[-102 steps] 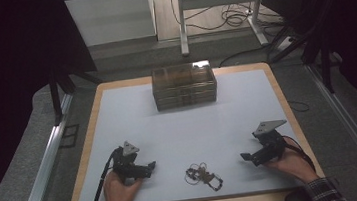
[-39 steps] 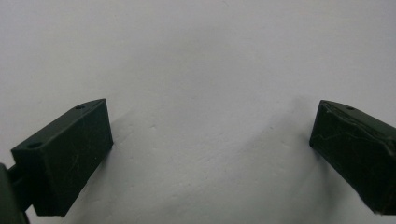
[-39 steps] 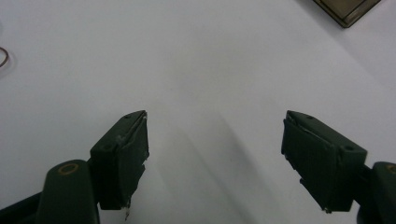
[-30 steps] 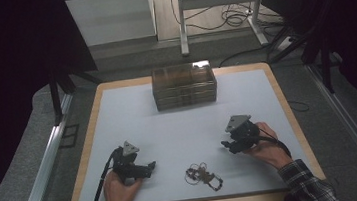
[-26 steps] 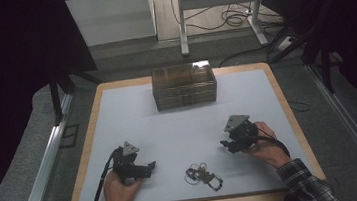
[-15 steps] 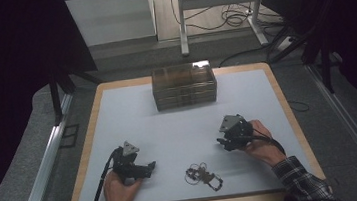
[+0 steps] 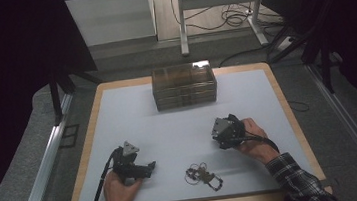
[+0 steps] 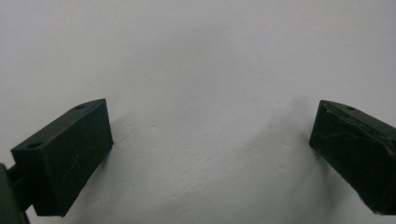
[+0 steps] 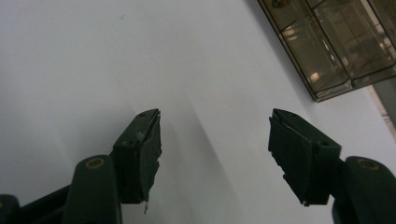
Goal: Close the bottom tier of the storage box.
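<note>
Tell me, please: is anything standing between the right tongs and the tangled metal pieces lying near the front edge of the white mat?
Nothing visible does. The right tongs hover open over bare white mat, and the small tangle of metal pieces lies apart from them with no object between.

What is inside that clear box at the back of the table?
The clear box is a stack of shallow trays split into compartments. The top compartments look empty through the lid; the lower trays are too dark and covered to tell.
</note>
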`<action>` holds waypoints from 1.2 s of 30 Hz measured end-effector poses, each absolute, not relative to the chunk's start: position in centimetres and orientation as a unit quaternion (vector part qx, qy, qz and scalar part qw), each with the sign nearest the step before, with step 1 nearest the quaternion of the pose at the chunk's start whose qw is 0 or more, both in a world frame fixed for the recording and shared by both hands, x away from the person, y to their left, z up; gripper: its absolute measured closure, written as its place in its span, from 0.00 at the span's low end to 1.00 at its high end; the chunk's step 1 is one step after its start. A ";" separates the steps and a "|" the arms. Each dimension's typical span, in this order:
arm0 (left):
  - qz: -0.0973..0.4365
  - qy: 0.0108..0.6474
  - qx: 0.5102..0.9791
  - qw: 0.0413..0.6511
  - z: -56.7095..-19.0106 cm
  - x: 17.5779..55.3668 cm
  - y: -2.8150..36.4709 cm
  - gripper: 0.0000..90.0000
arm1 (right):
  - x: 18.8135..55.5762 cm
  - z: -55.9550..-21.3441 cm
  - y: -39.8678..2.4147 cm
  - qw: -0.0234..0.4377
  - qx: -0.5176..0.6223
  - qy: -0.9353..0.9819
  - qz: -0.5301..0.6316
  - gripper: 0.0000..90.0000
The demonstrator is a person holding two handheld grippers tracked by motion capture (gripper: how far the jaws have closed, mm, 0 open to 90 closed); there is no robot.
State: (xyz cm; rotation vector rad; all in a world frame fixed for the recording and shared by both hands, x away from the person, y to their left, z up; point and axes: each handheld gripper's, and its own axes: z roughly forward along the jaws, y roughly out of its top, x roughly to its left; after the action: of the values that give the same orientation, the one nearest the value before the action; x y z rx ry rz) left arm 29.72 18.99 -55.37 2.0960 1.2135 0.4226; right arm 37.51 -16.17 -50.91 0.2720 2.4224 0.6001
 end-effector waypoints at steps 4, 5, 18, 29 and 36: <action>0.162 0.465 0.803 0.335 -55.4 29.7 19.0 0.00 | 37.5 -51.0 -15.8 0.326 0.090 0.915 0.219 0.39; 0.162 0.465 0.803 0.335 -55.4 29.7 19.0 0.00 | 37.5 -51.1 -15.6 0.332 0.086 0.914 0.217 0.40; 0.162 0.465 0.803 0.335 -55.4 29.7 19.0 0.00 | 37.8 -51.3 -14.0 0.364 0.055 0.909 0.197 0.47; 0.162 0.465 0.803 0.335 -55.4 29.7 19.0 0.00 | 38.4 -51.6 -13.1 0.385 0.042 0.902 0.189 0.49; 0.162 0.465 0.804 0.334 -55.4 29.7 19.0 0.00 | 38.8 -51.9 -12.2 0.399 0.029 0.899 0.179 0.50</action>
State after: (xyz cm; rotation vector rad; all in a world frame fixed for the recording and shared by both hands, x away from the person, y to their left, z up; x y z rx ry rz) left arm 29.71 19.00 -55.37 2.0980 1.2126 0.4233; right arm 38.79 -12.19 -51.86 0.0743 2.2749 0.4529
